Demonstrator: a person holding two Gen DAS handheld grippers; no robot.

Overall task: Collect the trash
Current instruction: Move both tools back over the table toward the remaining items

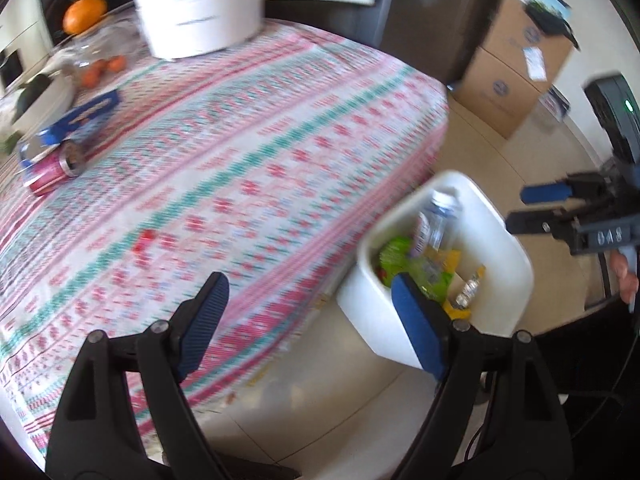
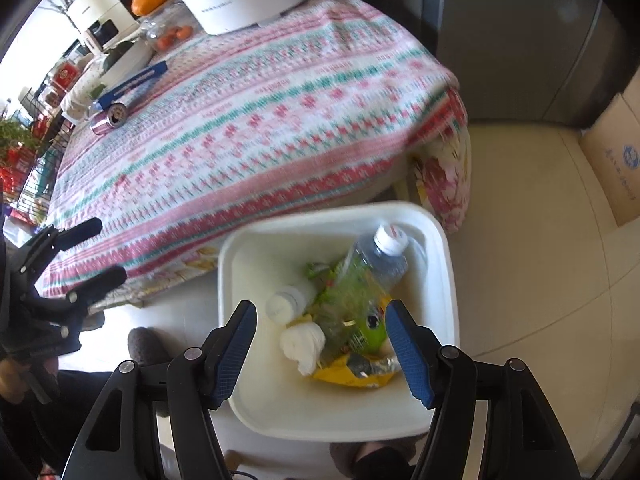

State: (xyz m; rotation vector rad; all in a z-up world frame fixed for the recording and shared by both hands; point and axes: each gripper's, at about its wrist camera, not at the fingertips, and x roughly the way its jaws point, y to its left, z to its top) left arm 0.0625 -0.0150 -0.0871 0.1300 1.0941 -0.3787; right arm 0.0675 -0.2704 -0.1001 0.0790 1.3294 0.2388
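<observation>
Left tongs [image 1: 308, 312] hang released, nothing between their blue pads, one finger over the patterned cloth [image 1: 240, 152] on the worktop and the other over the near rim of the white bin [image 1: 496, 236]. Going left to right on the worktop: a pink can [image 1: 56, 170] lies on its side at the far left edge, touching a blue box [image 1: 86, 114]; behind them sit small orange fruits [image 1: 102, 70] and a bigger orange [image 1: 85, 14]; further right stands a white pot [image 1: 200, 12] with a long handle. Beside the worktop's corner the bin stands on the floor, and cardboard boxes [image 1: 516, 68] are stacked against the wall beyond. Right tongs [image 2: 322, 344] are also released and empty, pointing down over the bin. Inside it, from left to right, lie a small white bottle [image 2: 288, 302], a wad of white tissue [image 2: 304, 346], a green wrapper [image 2: 360, 320], a yellow wrapper [image 2: 356, 372] and a clear water bottle [image 2: 380, 256] with a white cap leaning toward the far right corner.
</observation>
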